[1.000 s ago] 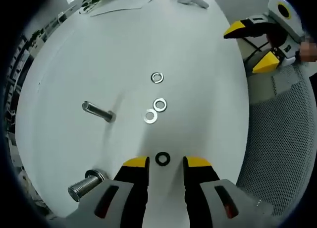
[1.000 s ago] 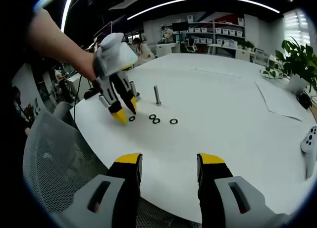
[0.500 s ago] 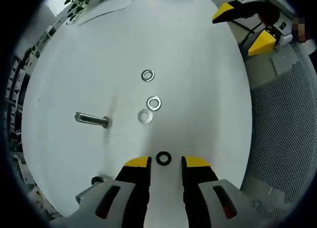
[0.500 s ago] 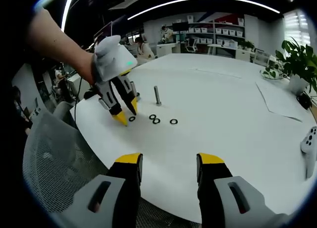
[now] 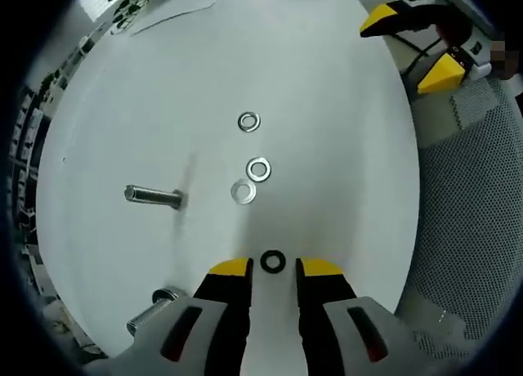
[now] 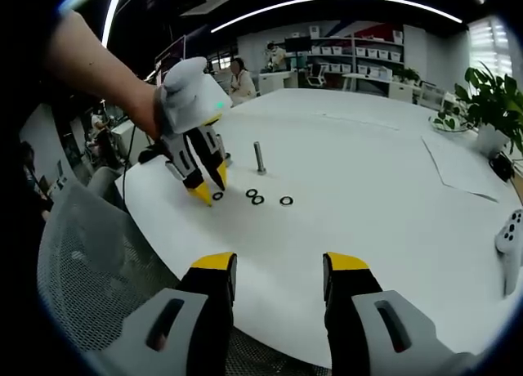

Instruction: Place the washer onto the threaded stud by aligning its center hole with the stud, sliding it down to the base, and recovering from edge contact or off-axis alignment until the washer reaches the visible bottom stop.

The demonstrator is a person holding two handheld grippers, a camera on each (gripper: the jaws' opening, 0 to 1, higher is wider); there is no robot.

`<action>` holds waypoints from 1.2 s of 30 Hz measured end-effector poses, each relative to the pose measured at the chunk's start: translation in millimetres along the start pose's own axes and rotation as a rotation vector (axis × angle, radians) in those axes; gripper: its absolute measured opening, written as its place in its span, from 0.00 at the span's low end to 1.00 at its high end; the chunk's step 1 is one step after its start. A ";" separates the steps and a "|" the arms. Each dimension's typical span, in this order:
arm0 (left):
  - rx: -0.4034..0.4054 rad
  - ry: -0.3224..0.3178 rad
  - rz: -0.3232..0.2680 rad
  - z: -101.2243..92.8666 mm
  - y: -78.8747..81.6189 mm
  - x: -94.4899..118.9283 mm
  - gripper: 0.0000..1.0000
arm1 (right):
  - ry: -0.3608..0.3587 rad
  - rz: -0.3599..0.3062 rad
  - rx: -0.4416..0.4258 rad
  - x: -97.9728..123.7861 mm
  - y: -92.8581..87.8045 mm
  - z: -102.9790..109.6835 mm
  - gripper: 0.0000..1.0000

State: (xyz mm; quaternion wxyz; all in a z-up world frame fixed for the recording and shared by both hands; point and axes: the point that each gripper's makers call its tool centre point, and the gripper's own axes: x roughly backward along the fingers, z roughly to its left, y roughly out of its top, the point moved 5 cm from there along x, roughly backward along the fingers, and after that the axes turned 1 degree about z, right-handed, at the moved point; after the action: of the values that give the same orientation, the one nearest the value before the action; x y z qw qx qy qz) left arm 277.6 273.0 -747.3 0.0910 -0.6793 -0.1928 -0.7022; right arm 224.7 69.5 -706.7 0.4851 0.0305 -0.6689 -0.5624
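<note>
A black washer (image 5: 272,261) lies flat on the white table (image 5: 327,106), right between the yellow tips of my left gripper (image 5: 274,268), which is open around it. Three silver washers (image 5: 248,122) (image 5: 259,169) (image 5: 243,192) lie further out. The threaded stud (image 5: 154,196) stands upright to their left. In the right gripper view, a hand holds the left gripper (image 6: 211,188) tips-down at the black washer (image 6: 217,196), near the stud (image 6: 259,157). My right gripper (image 6: 280,266) hangs open over the table's near edge, with nothing between its fingers.
A second, thicker bolt (image 5: 155,306) lies beside the left gripper. The right gripper (image 5: 413,45) and a grey mesh chair (image 5: 474,229) sit beyond the table's edge. A game controller (image 6: 511,237), papers (image 6: 458,163) and a potted plant (image 6: 490,98) are far right.
The left gripper's jaws have drawn slightly closer together around the black washer, and its camera has shifted a little. The right gripper has stayed put.
</note>
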 end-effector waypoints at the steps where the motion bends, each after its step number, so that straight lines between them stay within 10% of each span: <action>1: 0.008 0.000 -0.004 0.4 -0.2 0.6 0.17 | 0.001 0.000 -0.001 -0.1 0.0 0.0 0.45; 36: 0.075 0.013 -0.045 2.1 -2.2 0.7 0.09 | -0.005 0.008 0.002 0.2 -0.6 -0.8 0.44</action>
State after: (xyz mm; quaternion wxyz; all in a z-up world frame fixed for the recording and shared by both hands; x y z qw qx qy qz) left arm 278.6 275.8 -746.9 0.1018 -0.6664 -0.2334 -0.7007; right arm 224.9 68.6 -707.2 0.4854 0.0270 -0.6709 -0.5600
